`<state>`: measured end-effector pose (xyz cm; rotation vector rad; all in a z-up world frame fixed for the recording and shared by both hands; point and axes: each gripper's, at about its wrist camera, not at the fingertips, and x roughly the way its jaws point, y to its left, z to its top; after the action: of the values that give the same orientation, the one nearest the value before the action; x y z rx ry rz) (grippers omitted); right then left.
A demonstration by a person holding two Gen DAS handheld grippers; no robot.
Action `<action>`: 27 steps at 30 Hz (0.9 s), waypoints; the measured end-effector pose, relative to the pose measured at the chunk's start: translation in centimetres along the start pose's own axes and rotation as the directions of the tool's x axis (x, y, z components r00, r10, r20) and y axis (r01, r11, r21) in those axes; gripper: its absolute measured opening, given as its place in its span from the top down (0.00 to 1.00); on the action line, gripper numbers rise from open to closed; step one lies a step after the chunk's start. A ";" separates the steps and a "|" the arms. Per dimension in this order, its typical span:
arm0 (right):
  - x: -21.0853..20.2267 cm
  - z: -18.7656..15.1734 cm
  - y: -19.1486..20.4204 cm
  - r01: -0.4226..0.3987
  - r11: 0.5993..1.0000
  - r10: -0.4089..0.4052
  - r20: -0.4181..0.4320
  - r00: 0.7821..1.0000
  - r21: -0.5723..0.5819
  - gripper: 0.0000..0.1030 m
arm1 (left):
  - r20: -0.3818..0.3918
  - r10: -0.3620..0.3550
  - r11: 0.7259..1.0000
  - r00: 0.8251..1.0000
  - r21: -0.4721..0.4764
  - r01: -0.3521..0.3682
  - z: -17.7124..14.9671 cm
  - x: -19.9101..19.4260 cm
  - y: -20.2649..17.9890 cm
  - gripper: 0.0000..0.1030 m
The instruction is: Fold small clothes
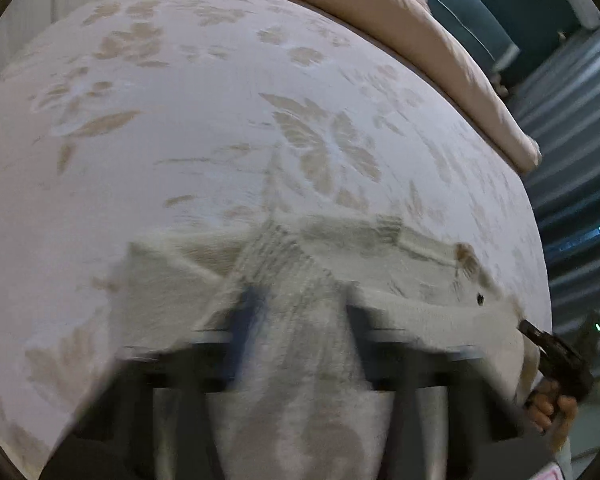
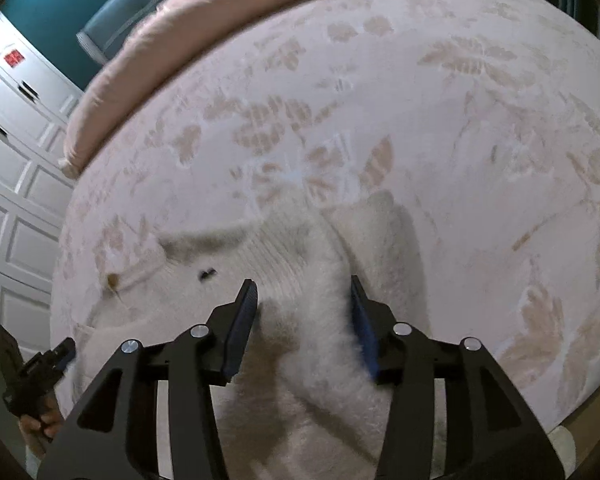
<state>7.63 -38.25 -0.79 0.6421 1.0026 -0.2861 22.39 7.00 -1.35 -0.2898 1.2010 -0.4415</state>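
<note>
A small white fluffy garment (image 1: 400, 252) (image 2: 292, 248), with a brown patch and a black dot on it, lies on the floral bedspread (image 1: 220, 120) (image 2: 460, 140). In the blurred left wrist view, a bunched fold of it fills the gap between the fingers of my left gripper (image 1: 300, 312), which is shut on it. My right gripper (image 2: 304, 292) has its blue pads on either side of another thick fold, pressing on it. Each gripper also shows at the garment's far edge in the other view: the right gripper (image 1: 526, 326) and the left gripper (image 2: 66, 350).
A pink quilt (image 1: 400, 20) (image 2: 160, 48) is rolled along the far edge of the bed. White panelled cupboards (image 2: 20, 160) stand beyond the bed's left side. A person's hand (image 1: 548, 404) grips the right gripper's handle.
</note>
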 end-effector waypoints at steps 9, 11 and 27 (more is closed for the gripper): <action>-7.2 1.7 0.6 -0.168 0.986 0.164 0.221 0.961 -0.003 0.92 | 0.289 0.059 0.998 0.955 -0.018 -0.057 5.2 -9.3 0.1 1.00; -5.7 1.6 0.6 -0.121 0.993 0.119 0.179 0.977 0.000 0.92 | 0.251 0.037 0.999 0.967 -0.014 -0.034 5.3 -8.7 0.2 1.00; -4.4 -1.0 0.5 -0.101 0.995 0.099 0.122 0.988 0.009 0.91 | -0.020 0.121 0.992 0.992 -0.029 -0.121 1.6 1.3 1.0 0.40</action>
<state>4.93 -37.47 2.73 0.6782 0.8501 -0.2416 24.46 7.21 -2.27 -0.2380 1.2367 -0.3214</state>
